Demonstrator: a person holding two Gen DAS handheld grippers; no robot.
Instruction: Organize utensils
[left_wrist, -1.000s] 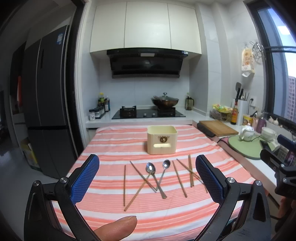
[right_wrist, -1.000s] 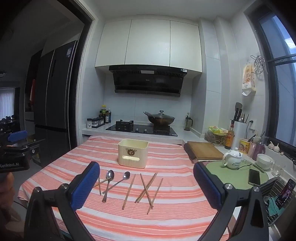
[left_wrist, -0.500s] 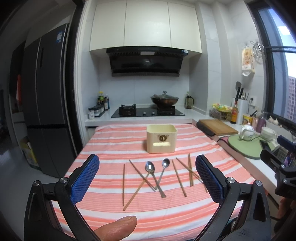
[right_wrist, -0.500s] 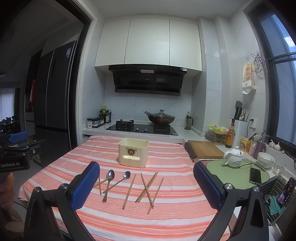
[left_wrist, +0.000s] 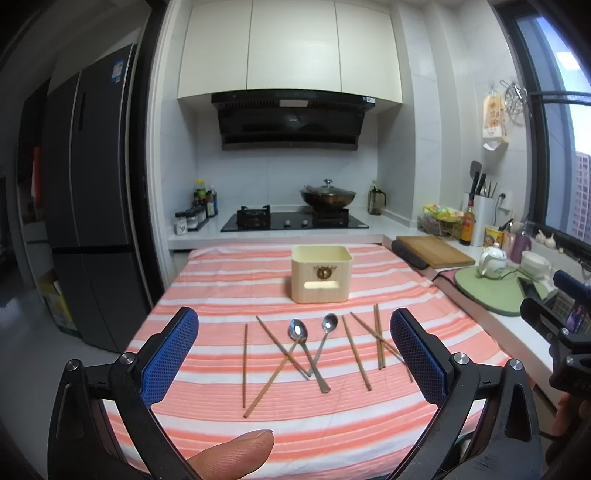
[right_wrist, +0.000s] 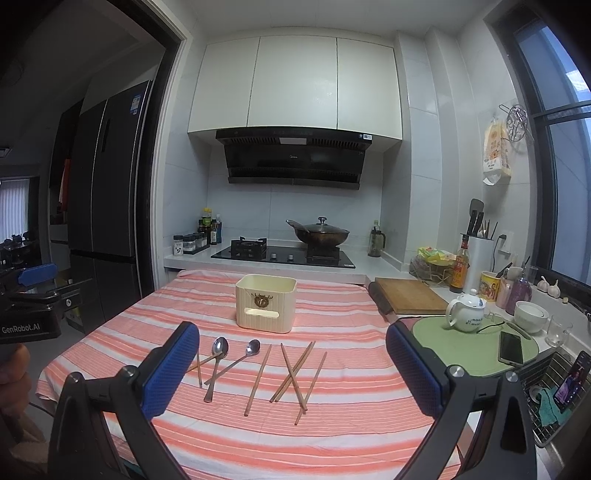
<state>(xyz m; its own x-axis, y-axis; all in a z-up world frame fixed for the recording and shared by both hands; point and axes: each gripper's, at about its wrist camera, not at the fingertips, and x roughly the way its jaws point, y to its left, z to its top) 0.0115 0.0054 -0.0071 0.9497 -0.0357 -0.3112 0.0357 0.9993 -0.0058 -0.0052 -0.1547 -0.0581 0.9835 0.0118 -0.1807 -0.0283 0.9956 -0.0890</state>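
Two spoons, a big spoon (left_wrist: 297, 329) and a small spoon (left_wrist: 329, 322), are lying on the striped tablecloth (left_wrist: 229, 295) with loose wooden chopsticks (left_wrist: 355, 352) spread all around them. Nothing is sitting in the cream utensil box (left_wrist: 320, 273) that I can see; it is standing at twelve o'clock from the spoons, well apart from them.

Both tools are hanging in the air above the near edge of the table. The left gripper (left_wrist: 293, 356) is spread wide and holding nothing. The right gripper (right_wrist: 291, 369) is spread wide too, also holding nothing. A thumb (left_wrist: 231, 456) is poking in at six o'clock under the left one.

Since a second ago almost nothing is changing. The utensils are staying just where they were, and both grippers are only drifting a tiny bit. So I think the sorting is not starting yet. Every spoon and stick is still waiting to go in the box.

One chopstick (left_wrist: 244, 363) is lying alone at nine o'clock from the big spoon. That one looks easy to grab. The crossed ones at three o'clock may be harder.
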